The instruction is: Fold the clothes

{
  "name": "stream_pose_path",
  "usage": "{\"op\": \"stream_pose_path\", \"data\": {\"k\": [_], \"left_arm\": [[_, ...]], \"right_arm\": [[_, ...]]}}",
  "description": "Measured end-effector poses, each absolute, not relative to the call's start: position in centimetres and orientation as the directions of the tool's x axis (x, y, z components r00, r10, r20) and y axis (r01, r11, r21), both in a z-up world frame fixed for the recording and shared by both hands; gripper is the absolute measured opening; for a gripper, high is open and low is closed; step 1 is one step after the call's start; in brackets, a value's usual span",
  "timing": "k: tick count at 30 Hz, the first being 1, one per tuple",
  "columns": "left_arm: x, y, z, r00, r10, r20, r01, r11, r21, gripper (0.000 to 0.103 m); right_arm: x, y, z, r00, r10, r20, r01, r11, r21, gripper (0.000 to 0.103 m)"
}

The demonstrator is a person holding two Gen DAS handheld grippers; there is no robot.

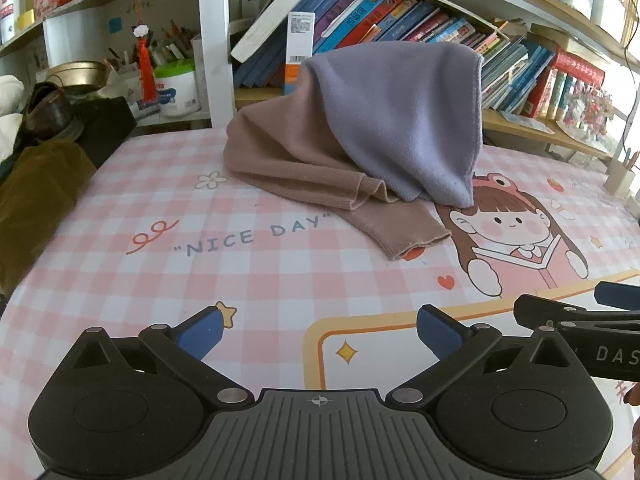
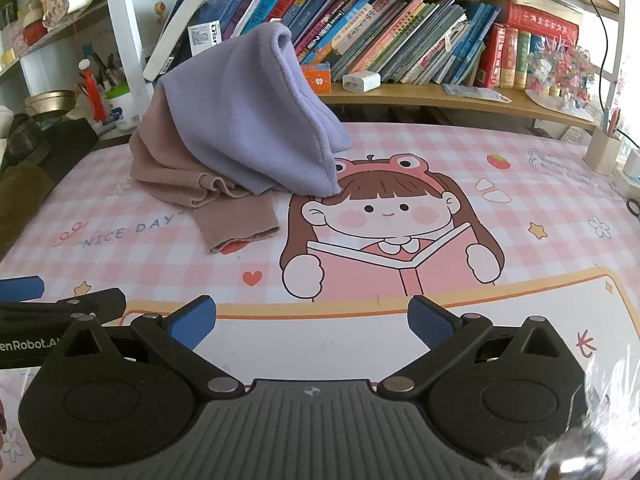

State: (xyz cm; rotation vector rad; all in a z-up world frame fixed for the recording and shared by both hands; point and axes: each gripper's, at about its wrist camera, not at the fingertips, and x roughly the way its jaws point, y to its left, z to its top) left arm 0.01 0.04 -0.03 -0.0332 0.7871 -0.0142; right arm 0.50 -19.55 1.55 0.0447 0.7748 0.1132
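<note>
Seen from the left wrist: left gripper at the bottom of the frame, blue pads spread wide with nothing between them, poised over a pink checked desk mat printed "NICE DAY". Piled in the upper middle, well apart from the pads: a lavender fleece cloth draped over a tan knit sweater, one ribbed cuff trailing down toward centre frame, just beside the mat's cartoon girl. Poking in at lower right: the fingers of the right gripper, also clear of the clothes. Behind the pile, a shelf of leaning books; at upper left, a white tub and a red tassel; along the left edge, a brown garment.

Seen from the right wrist: right gripper at bottom centre, jaws fully apart and holding nothing, above the mat's white panel. Lavender fleece cloth standing in a peak at upper left, tan knit sweater spilling out beneath it, cuff flat on the desk mat left of the cartoon girl. Left gripper entering at the left edge. Books filling the upper frame, a white charger on the shelf board, a pen holder at far right.
</note>
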Motion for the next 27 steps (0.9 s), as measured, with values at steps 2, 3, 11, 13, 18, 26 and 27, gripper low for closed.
{"op": "stream_pose_path", "data": {"k": [2, 3, 11, 13, 18, 26, 27], "left_arm": [[0.03, 0.08, -0.07, 0.705, -0.027, -0.709, 0.002, 0.999, -0.036, 0.103], [0.04, 0.11, -0.09, 0.704, -0.027, -0.709, 0.003, 0.999, -0.036, 0.103], [0.13, 0.38, -0.43, 0.702, -0.035, -0.711, 0.009, 0.999, -0.040, 0.103], [0.17, 0.17, -0.24, 0.700, -0.032, -0.713, 0.006, 0.999, -0.040, 0.103], [0.16, 0.21, -0.19, 0.700, -0.030, -0.713, 0.004, 0.999, -0.039, 0.103], [0.33, 0.14, -0.15, 0.698, -0.028, -0.715, 0.000, 0.999, -0.039, 0.103], [0.33, 0.10, -0.13, 0.698, -0.027, -0.716, -0.001, 0.999, -0.038, 0.103]], "right_arm": [[0.53, -19.57, 1.55, 0.708, 0.117, -0.696, -0.085, 0.993, 0.081, 0.103], [0.55, -19.58, 1.54, 0.708, 0.117, -0.696, -0.085, 0.993, 0.081, 0.103], [0.68, -19.65, 1.52, 0.706, 0.113, -0.699, -0.082, 0.994, 0.078, 0.103], [0.71, -19.66, 1.52, 0.706, 0.112, -0.699, -0.081, 0.994, 0.077, 0.103], [0.80, -19.56, 1.56, 0.705, 0.109, -0.701, -0.083, 0.994, 0.071, 0.103], [0.83, -19.38, 1.44, 0.704, 0.107, -0.702, -0.083, 0.994, 0.068, 0.103], [0.84, -19.38, 1.46, 0.704, 0.107, -0.702, -0.083, 0.994, 0.068, 0.103]]}}
